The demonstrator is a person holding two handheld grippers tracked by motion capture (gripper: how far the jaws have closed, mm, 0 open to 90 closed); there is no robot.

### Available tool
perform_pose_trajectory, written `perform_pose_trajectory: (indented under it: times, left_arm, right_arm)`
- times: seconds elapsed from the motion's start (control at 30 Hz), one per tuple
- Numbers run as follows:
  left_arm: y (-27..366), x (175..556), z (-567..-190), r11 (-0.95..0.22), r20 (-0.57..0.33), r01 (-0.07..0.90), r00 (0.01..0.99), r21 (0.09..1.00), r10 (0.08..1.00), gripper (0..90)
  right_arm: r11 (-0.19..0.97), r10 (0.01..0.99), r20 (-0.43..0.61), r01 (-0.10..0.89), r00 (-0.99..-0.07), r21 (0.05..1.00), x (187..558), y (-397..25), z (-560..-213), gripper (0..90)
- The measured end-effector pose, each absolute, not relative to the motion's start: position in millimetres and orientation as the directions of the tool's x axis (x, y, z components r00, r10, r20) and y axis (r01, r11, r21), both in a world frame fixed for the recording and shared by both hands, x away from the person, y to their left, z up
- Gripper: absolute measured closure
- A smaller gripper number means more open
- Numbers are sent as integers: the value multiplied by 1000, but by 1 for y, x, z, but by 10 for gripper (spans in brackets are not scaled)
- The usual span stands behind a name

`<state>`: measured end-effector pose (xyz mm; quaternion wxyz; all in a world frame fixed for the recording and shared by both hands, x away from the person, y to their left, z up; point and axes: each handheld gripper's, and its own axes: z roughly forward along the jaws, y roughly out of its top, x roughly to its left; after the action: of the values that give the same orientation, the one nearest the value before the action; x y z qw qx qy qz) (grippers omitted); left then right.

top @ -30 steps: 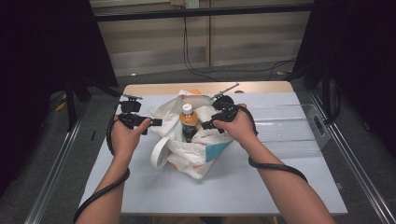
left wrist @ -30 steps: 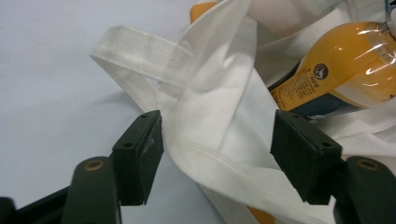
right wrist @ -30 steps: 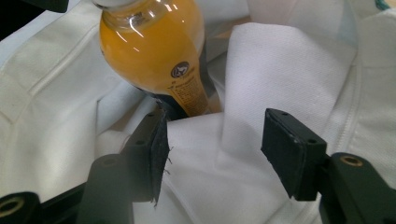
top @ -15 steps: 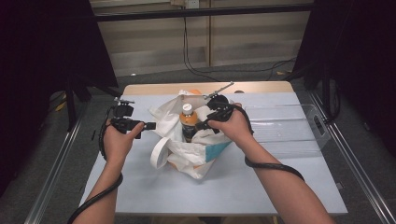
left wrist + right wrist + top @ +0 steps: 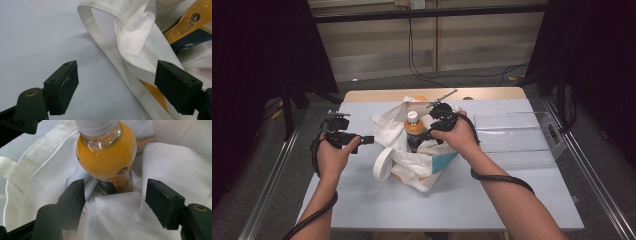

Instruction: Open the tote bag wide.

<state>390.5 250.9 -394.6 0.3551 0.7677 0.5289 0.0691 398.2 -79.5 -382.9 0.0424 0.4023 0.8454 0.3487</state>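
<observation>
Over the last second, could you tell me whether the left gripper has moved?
Yes. The left gripper has pulled back from the white bag toward the table's left edge, jaws open.

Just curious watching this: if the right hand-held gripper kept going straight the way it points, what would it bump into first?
Probably the white bag's bunched cloth lying between its open jaws, then the orange bottle standing just behind it. The right hand-held gripper points straight at both, though depth is hard to judge.

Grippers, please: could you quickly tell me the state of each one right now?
Left gripper: open, holding nothing, beside the white bag.
Right gripper: open, holding nothing, jaws over the bag's cloth before the orange bottle.
</observation>
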Motion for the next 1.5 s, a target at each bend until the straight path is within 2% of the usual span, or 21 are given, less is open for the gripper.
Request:
perform_pose_trajectory:
  times: [0.27, 0.9, 1.13, 1.2, 1.33, 1.37, 1.5]
  left_arm:
    - [256, 385, -400, -207, -234, 755, 431, 622, 871, 164]
    - [271, 371, -420, -170, -247, 773, 391, 611, 887, 105]
    - [271, 368, -421, -165, -256, 768, 395, 619, 882, 89]
    - [272, 368, -421, -207, -233, 761, 426, 614, 874, 80]
    - [267, 367, -423, -192, -253, 765, 421, 615, 871, 77]
    - [269, 368, -423, -224, -228, 761, 438, 609, 869, 77]
    - [267, 367, -423, -228, -225, 758, 443, 611, 868, 56]
  right_arm:
    - [439, 703, 204, 641, -681, 629, 399, -75, -383, 311]
    - [466, 693, 178, 622, -699, 629, 400, -65, -376, 299]
    - [463, 691, 173, 613, -702, 640, 401, -60, -372, 286]
    - [465, 691, 173, 616, -701, 636, 401, -58, -372, 275]
    - [461, 697, 173, 619, -696, 636, 400, -57, -373, 267]
    - [458, 698, 174, 620, -695, 637, 401, -57, -373, 265]
    - [451, 705, 166, 617, -689, 645, 403, -57, -373, 247]
